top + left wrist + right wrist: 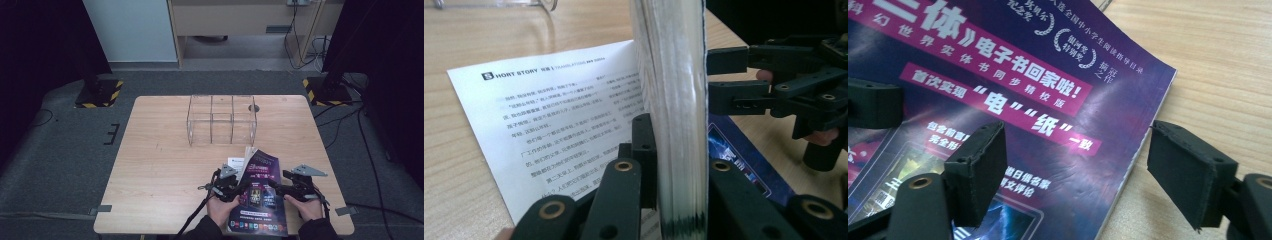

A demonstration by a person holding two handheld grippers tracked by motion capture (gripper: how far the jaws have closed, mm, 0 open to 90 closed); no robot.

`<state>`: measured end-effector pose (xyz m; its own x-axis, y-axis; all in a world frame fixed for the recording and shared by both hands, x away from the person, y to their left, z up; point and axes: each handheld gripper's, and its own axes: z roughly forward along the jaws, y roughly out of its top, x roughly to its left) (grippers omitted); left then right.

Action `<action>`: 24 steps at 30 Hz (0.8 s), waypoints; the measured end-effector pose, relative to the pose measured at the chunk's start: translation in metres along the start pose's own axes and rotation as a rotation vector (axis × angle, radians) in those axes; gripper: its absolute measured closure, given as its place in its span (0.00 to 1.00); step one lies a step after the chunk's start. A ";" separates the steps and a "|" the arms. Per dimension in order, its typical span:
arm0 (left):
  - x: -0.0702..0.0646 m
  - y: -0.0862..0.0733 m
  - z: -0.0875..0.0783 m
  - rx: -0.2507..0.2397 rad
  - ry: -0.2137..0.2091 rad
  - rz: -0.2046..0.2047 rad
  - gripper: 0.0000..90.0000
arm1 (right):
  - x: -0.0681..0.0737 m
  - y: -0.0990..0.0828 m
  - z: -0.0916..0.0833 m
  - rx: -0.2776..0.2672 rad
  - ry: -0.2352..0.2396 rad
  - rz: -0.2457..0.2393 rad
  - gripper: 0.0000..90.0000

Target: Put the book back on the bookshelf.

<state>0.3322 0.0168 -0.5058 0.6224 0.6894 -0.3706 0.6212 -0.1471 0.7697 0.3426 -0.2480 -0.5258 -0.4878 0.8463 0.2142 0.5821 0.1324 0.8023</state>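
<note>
A magazine (pixel 260 200) with a purple cover lies at the table's near edge, between the person's hands. My left gripper (pixel 243 191) is shut on a thick sheaf of its pages (pixel 671 100), which stands lifted on edge between the jaws. Left of the sheaf, a white printed page (pixel 559 115) lies flat. My right gripper (pixel 278 188) is open. In the right gripper view its jaws (pixel 1078 175) straddle the magazine's right edge, one over the purple cover (pixel 1038 100) and the other over bare wood. The right gripper (pixel 726 77) also appears beyond the sheaf in the left gripper view.
A clear plastic organizer (pixel 221 120) with several compartments stands at the table's far middle. The wooden table (pixel 160 165) has bare wood to the left. Black stands with striped bases (pixel 100 92) rest on the floor beyond the table's far corners.
</note>
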 end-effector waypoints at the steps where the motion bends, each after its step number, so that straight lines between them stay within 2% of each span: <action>1: 0.000 0.001 -0.001 -0.005 -0.004 0.002 0.93 | 0.000 0.001 -0.001 -0.004 0.005 0.009 0.26; 7: -0.003 0.009 -0.015 -0.051 -0.012 0.029 0.93 | -0.003 0.003 -0.005 -0.044 0.020 0.023 0.24; 13: -0.002 0.013 -0.029 -0.099 -0.026 0.032 0.93 | -0.004 0.008 -0.009 -0.073 0.052 0.038 0.23; 24: -0.003 0.017 -0.047 -0.165 -0.036 0.059 0.93 | 0.001 0.019 -0.005 -0.090 0.103 0.043 0.22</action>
<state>0.3189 0.0454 -0.4672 0.6742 0.6565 -0.3384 0.4982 -0.0661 0.8645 0.3501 -0.2474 -0.5074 -0.5306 0.7920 0.3021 0.5452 0.0461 0.8370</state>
